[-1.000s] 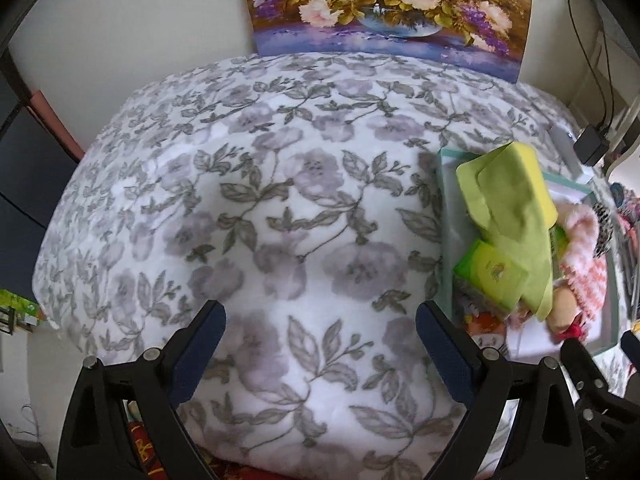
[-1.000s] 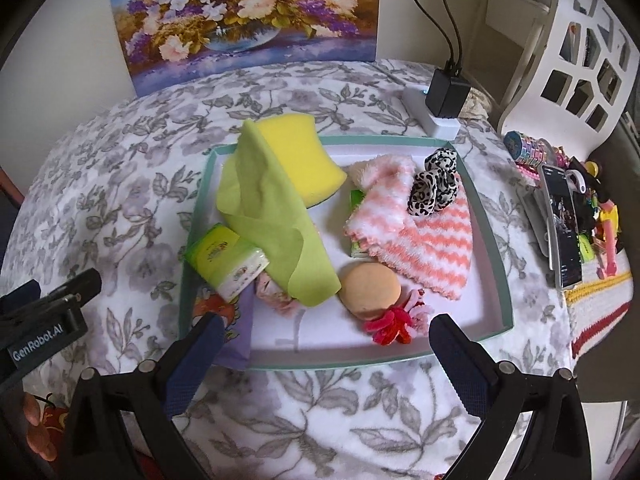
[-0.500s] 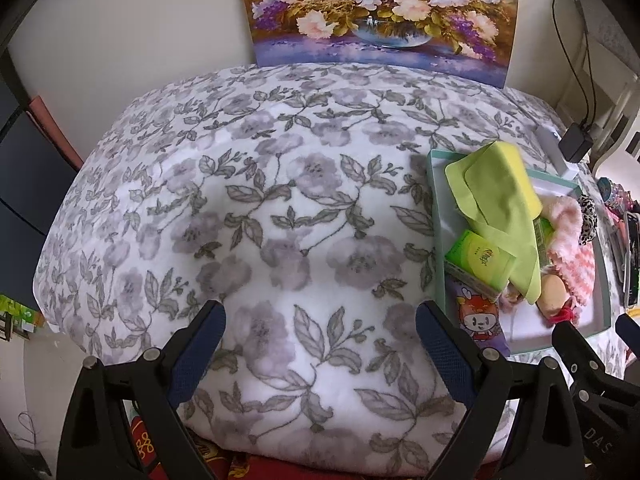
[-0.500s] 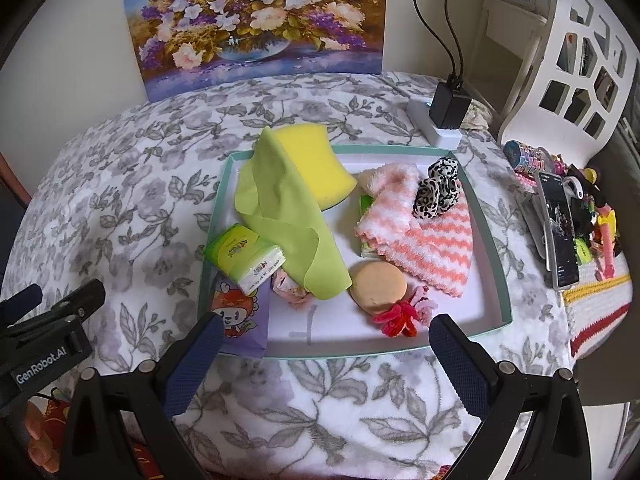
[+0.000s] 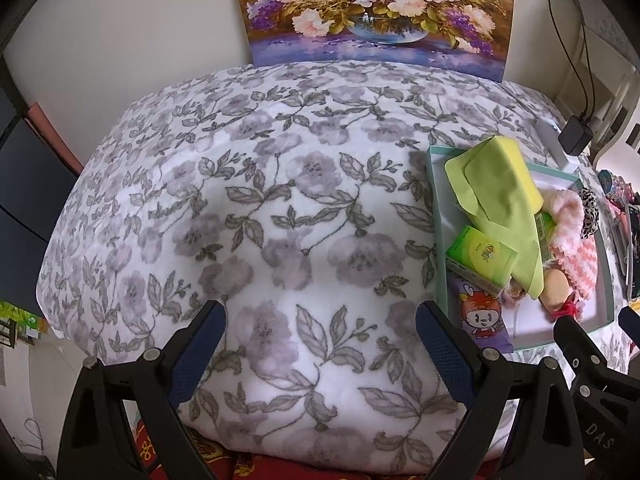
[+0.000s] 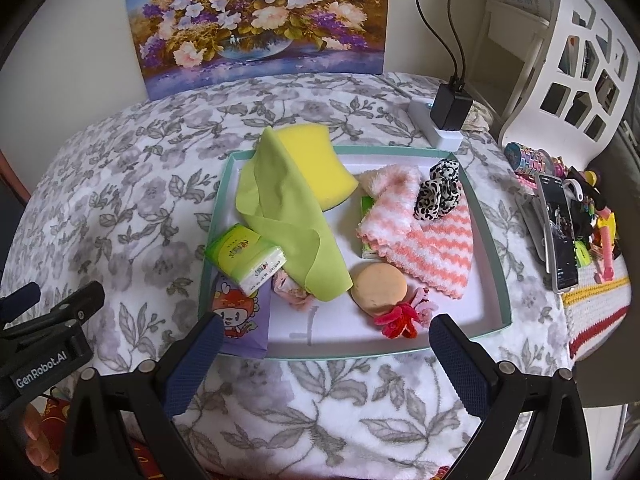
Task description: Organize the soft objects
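On floral blanket [image 6: 120, 208], shallow tray [image 6: 494, 256], painting [image 6: 260, 20] behind

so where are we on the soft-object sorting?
Done: nothing visibly sorted; the green cloth, yellow sponge and striped towel sit jumbled in the tray. In hand: nothing; left gripper and right gripper are open. Left: everything.

Left gripper [image 5: 320, 326] at 6 o'clock, jaws spread wide, empty, over floral blanket [image 5: 256, 208]. Tray [image 5: 434, 184] at 3 o'clock: green cloth [image 5: 496, 196] draped on yellow sponge [image 5: 528, 184], tissue pack [image 5: 480, 254], pink striped towel [image 5: 568, 236]. Flower painting [image 5: 376, 12] at 12
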